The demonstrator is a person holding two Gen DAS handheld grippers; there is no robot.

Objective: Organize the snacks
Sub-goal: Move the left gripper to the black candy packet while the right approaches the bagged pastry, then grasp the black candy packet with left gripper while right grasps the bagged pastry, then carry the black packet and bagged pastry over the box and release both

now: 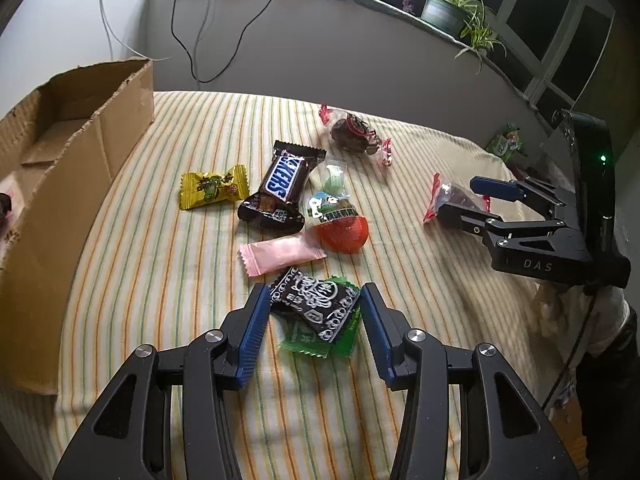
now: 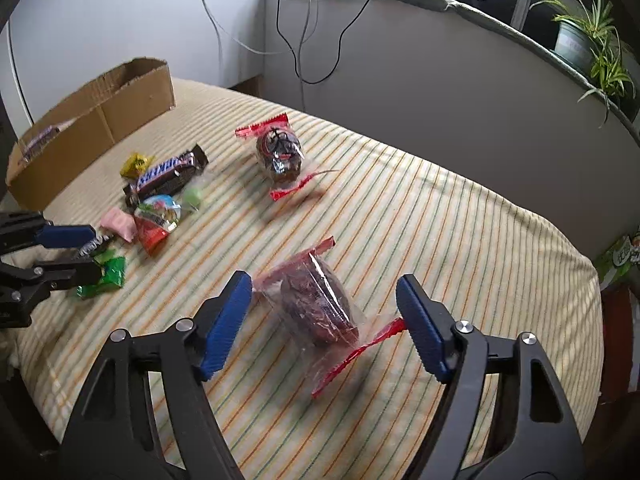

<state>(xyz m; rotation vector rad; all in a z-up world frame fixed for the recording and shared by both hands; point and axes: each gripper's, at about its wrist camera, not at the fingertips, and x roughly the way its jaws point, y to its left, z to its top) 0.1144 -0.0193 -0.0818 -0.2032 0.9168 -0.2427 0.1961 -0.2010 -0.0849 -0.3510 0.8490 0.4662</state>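
Blue pads on my left tongs (image 1: 314, 312) stand wide apart around a black sachet (image 1: 316, 306) with white curly print I cannot read; the sachet lies on top of a green sachet (image 1: 320, 340), and neither pad is pressing it. My right tongs (image 2: 324, 306) are also spread wide, one pad on each side of a clear-wrapped dark cake (image 2: 316, 306) with red crimped ends; the pads look just clear of the wrap.

Past the black sachet lie a plain pink sachet (image 1: 282, 254), a red egg (image 1: 340, 220) under a printed foil top with Chinese characters, and a brown bar (image 1: 280, 190) reading "SNICKERS" in blue on white. A yellow candy (image 1: 214, 190) with a green cartoon face sits to the left of the bar, and a small clear packet with something pale green (image 1: 335, 180) lies just beyond the egg. Farther back is a second wrapped cake (image 1: 356, 134), the same red-ended kind.

All of these rest on a striped cloth (image 1: 160, 240), cream with orange and green lines. A torn cardboard box (image 1: 80, 152) stands at the cloth's left edge, with a wrapped snack inside (image 2: 38, 144). My right tongs' body reads "DAS" in the left view. A potted plant (image 1: 452, 6) stands on the ledge behind.
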